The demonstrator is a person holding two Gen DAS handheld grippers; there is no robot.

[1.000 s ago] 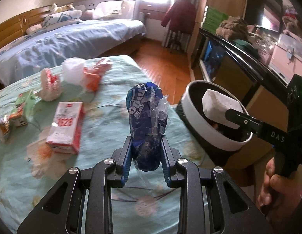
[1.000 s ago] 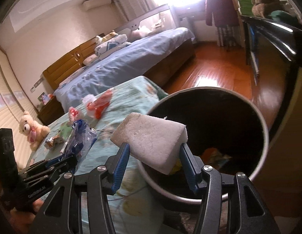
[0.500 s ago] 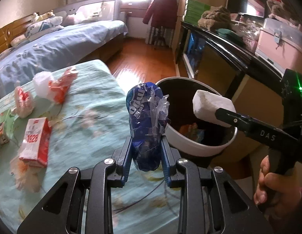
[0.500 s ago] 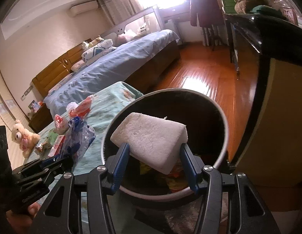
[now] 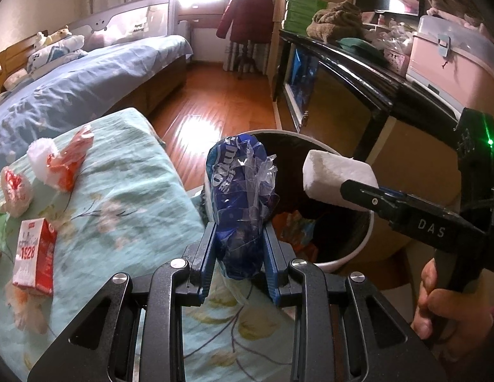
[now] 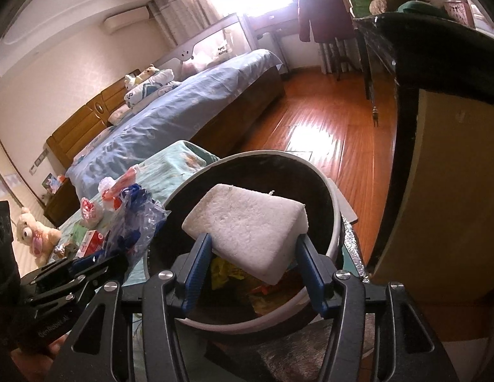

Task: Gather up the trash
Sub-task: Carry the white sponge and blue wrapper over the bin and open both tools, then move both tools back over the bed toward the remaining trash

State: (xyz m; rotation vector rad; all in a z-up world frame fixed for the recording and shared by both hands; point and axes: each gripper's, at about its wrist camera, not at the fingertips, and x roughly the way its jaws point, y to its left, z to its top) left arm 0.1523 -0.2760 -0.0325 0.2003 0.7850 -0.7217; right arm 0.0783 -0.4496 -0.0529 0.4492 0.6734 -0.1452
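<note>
1. The left gripper (image 5: pixel 239 254) was clamped on a crumpled blue wrapper (image 5: pixel 242 203), held at the table edge (image 5: pixel 125 197) beside the bin (image 5: pixel 352 248).
2. The right gripper (image 6: pixel 251 256) gripped a white sponge (image 6: pixel 247 226) between its blue pads, over the bin's open mouth (image 6: pixel 334 229).
3. Colourful scraps lay inside the bin.
4. On the table sat a red-and-white carton (image 5: pixel 33 256), an orange wrapper (image 5: pixel 68 162) and other crumpled bits.
</note>
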